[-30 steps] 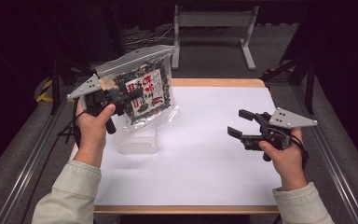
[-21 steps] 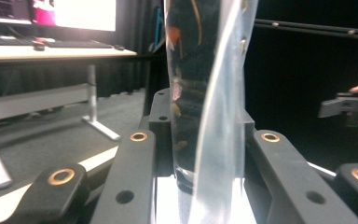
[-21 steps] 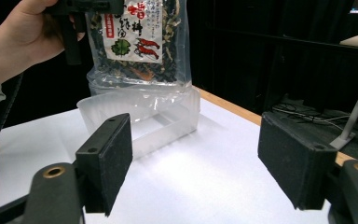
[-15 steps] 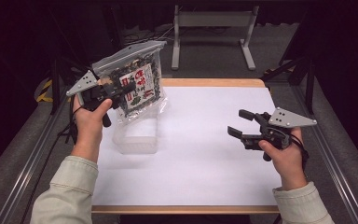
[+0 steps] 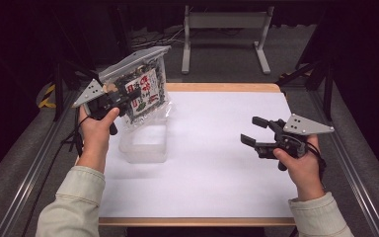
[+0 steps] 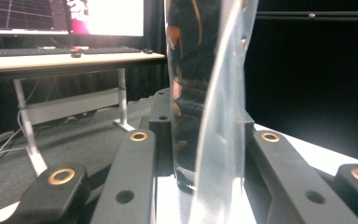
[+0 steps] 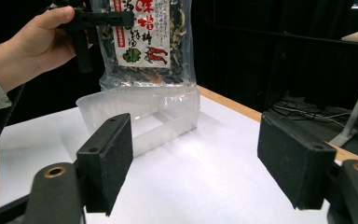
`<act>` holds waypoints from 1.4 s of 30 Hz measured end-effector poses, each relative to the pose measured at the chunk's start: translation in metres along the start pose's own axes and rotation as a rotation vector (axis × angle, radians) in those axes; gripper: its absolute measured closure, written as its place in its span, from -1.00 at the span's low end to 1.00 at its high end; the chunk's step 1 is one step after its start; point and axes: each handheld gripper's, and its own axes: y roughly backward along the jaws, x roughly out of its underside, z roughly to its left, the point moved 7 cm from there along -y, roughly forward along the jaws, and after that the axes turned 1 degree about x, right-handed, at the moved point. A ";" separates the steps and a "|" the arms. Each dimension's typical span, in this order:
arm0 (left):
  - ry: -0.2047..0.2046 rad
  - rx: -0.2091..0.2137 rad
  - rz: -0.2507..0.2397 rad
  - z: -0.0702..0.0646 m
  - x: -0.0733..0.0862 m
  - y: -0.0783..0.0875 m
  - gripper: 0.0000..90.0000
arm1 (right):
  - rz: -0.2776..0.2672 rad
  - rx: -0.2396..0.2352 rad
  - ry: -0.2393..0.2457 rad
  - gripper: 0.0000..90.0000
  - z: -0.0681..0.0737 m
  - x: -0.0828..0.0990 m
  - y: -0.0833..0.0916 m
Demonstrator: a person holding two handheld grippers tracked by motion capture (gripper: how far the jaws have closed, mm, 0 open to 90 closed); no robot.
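Clear plastic snack pouch w/ dark dried contents and red-and-white printed label (image 5: 145,94) hung upright, pinched near its top edge betw. black jaws of left gripper (image 5: 123,94), pads pressed on film. Seen edge-on in left gripper view as glossy strip of film (image 6: 214,116) betw. both jaws. Hovered just above far end of clear rectangular plastic container (image 5: 144,143); bottom corner of pouch at or just over container's far rim, contact not readable. Container sat on white table sheet (image 5: 217,163), near its left edge. Right gripper (image 5: 250,130) held well right of container, low over sheet, jaws spread wide, nothing betw. them, aimed toward container (image 7: 140,116) and pouch (image 7: 144,42).
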 end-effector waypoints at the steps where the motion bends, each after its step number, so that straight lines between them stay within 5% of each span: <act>1: 0.002 -0.004 0.004 0.001 0.003 0.000 0.59 | 0.000 0.000 0.000 -0.39 0.000 0.000 0.000; 16: 0.026 -0.040 0.018 0.011 0.031 0.002 0.59 | 0.008 0.000 -0.009 -0.39 -0.002 0.003 -0.001; 28: 0.019 -0.035 0.049 0.011 0.041 -0.001 0.59 | 0.013 -0.007 -0.018 -0.38 -0.003 0.005 -0.002; 42: 0.060 -0.032 0.050 0.019 0.055 0.005 0.59 | 0.018 -0.013 -0.027 -0.38 -0.005 0.008 -0.003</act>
